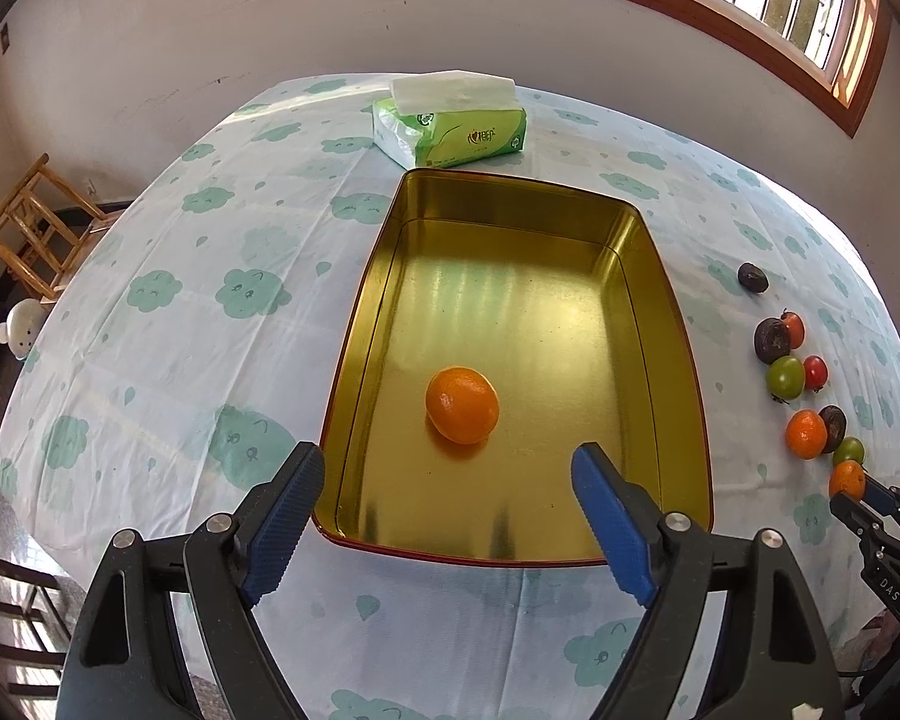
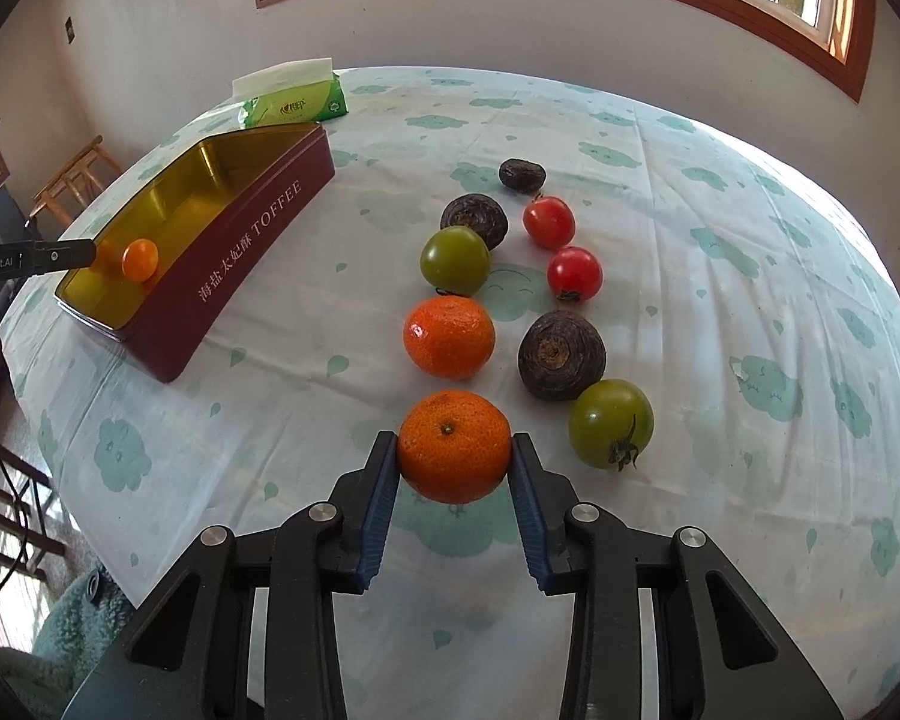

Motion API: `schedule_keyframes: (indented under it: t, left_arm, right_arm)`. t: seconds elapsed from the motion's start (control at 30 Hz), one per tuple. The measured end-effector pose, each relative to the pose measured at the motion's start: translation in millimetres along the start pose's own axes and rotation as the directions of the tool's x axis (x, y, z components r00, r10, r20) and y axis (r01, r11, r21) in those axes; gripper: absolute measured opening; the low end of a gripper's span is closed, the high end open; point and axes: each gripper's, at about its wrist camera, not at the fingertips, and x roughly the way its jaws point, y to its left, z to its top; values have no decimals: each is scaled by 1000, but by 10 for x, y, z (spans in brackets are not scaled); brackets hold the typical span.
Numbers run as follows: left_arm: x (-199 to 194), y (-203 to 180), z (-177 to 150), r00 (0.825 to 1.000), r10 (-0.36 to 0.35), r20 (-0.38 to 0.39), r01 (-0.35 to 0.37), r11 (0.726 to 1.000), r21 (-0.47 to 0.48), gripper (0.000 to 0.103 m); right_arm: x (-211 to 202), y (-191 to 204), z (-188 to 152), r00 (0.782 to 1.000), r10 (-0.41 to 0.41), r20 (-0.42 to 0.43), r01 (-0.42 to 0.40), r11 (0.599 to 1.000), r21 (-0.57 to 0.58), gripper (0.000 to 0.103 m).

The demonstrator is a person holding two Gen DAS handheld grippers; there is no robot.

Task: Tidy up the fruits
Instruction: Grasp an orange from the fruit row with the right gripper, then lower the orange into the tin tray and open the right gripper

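Note:
A gold-lined, dark red toffee tin (image 1: 642, 228) lies on the cloud-print tablecloth with one tangerine (image 1: 462, 405) on its floor. My left gripper (image 1: 448, 462) hangs open over the tin's near end, nothing between its fingers. In the right wrist view my right gripper (image 2: 455, 450) is shut on a second tangerine (image 2: 453, 438), both blue pads pressing its sides. Just beyond lie another tangerine (image 2: 449, 336), two green tomatoes (image 2: 455, 260), two red tomatoes (image 2: 548, 221) and three dark brown round fruits (image 2: 561, 354). The tin (image 2: 252, 240) stands to the left of them.
A green tissue pack (image 1: 450, 126) sits behind the tin near the table's far edge. A wooden chair (image 1: 30, 228) stands off the table's left side. The wall and a window are close behind. Bare cloth (image 2: 750, 240) spreads to the right of the fruit.

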Motion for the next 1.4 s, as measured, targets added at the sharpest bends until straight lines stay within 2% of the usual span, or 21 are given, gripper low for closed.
schedule_keyframes:
  t: [0.17, 0.3, 0.57, 0.9, 1.13, 1.4]
  left_arm:
    - [-33, 125, 7, 1000, 6, 6, -6, 999, -36, 86]
    - [-53, 234, -3, 1000, 21, 9, -20, 998, -58, 88]
    - [-56, 440, -66, 998, 69, 6, -68, 993, -98, 89]
    - [-7, 736, -157, 996, 92, -21, -94, 982, -164, 89]
    - [3, 952, -204, 994, 101, -30, -105, 969, -222, 89]
    - [22, 1008, -244, 995, 95, -40, -102, 965, -241, 89]
  right_arm:
    - [-71, 189, 327, 997, 62, 50, -61, 998, -32, 38]
    - [-42, 517, 620, 989, 126, 77, -118, 988, -96, 38]
    - [236, 1253, 1030, 975, 217, 52, -199, 952, -231, 38]
    - [612, 1731, 1143, 978, 208, -14, -202, 929, -311, 38]
    - [789, 1876, 1114, 981, 190, -49, -195, 918, -345, 38]
    - [930, 1944, 1119, 979, 187, -76, -202, 915, -350, 38]
